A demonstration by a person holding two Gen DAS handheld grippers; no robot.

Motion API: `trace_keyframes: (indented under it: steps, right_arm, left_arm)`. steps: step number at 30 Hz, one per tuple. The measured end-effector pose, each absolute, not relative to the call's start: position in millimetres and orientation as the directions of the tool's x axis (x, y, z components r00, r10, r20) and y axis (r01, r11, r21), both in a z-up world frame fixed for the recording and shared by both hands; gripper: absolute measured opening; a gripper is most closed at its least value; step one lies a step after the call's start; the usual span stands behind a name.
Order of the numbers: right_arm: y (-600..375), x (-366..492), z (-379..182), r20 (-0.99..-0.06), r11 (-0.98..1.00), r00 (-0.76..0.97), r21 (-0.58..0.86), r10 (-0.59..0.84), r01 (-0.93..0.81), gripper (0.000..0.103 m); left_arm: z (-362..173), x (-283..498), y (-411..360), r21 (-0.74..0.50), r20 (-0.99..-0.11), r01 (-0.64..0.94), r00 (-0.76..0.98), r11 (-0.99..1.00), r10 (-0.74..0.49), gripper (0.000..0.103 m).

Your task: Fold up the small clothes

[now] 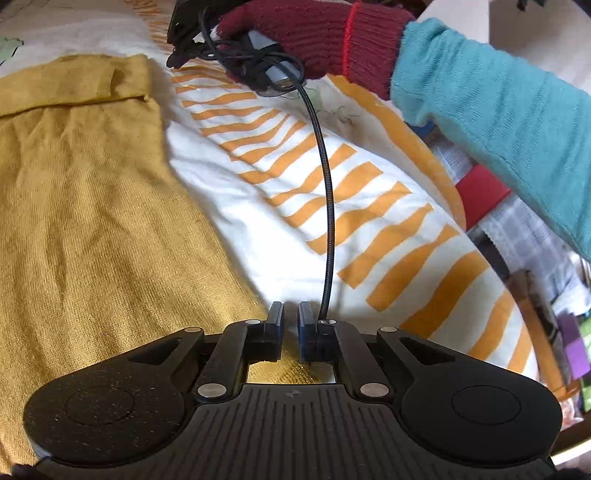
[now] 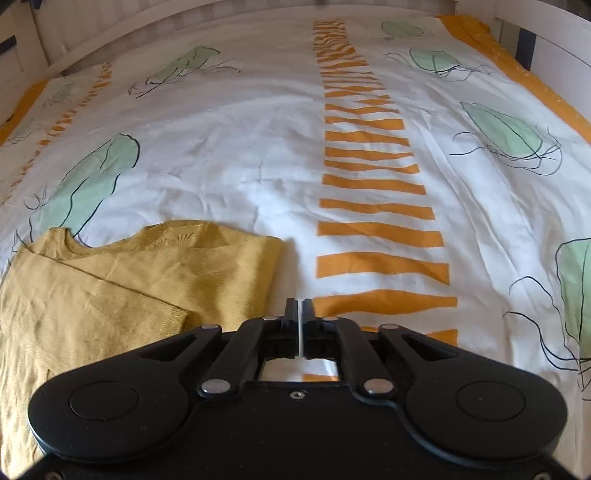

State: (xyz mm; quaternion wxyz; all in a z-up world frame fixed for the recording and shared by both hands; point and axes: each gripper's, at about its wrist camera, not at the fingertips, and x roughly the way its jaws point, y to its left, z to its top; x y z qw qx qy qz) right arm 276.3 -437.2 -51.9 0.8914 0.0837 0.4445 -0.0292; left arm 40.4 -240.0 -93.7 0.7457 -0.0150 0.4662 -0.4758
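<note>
No readable text, label, brand or number shows in either view — only a small unlettered emblem at 6 o'clock.

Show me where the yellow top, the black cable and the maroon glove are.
yellow top [image 2: 155, 273]: right wrist view, folded chest area below the neckline.
black cable [image 1: 330, 206]: left wrist view, middle of its braided length.
maroon glove [image 1: 314, 33]: left wrist view, back of the hand.

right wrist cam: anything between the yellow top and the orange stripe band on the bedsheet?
Nothing. In the right wrist view only bare white bedsheet separates the yellow top from the orange stripe band. The right gripper hangs over that gap.
</note>
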Motion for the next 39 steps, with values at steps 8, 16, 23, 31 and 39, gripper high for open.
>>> trace_keyframes:
  steps: [8, 16, 23, 31, 39]
  right_arm:
    - [-438, 248, -40, -0.753, 0.961, 0.653, 0.234, 0.081, 0.149, 0.06]
    - [-411, 225, -21, -0.705, 0.951, 0.69, 0.299, 0.164, 0.078, 0.07]
    - [-376, 230, -33, -0.691, 0.946, 0.682, 0.324, 0.239, -0.002, 0.07]
    - [-360, 245, -63, -0.704, 0.937, 0.667, 0.347, 0.243, 0.026, 0.07]
    - [-356, 246, -80, -0.706, 0.934, 0.676, 0.349, 0.212, 0.072, 0.07]
  left_arm:
    - [-76, 42, -200, -0.496, -0.641, 0.67, 0.146, 0.552, -0.754, 0.044]
    - [-38, 45, -150, -0.38, -0.568, 0.677, 0.366, 0.63, -0.737, 0.065]
    - [-37, 105, -84, -0.298, -0.58, 0.494, 0.586, 0.817, -0.566, 0.066]
    - [-65, 190, -9, -0.182, -0.646, 0.242, 0.701, 0.953, -0.301, 0.066]
    - [-106, 196, 17, -0.134, -0.688, 0.184, 0.69, 0.974, -0.225, 0.071]
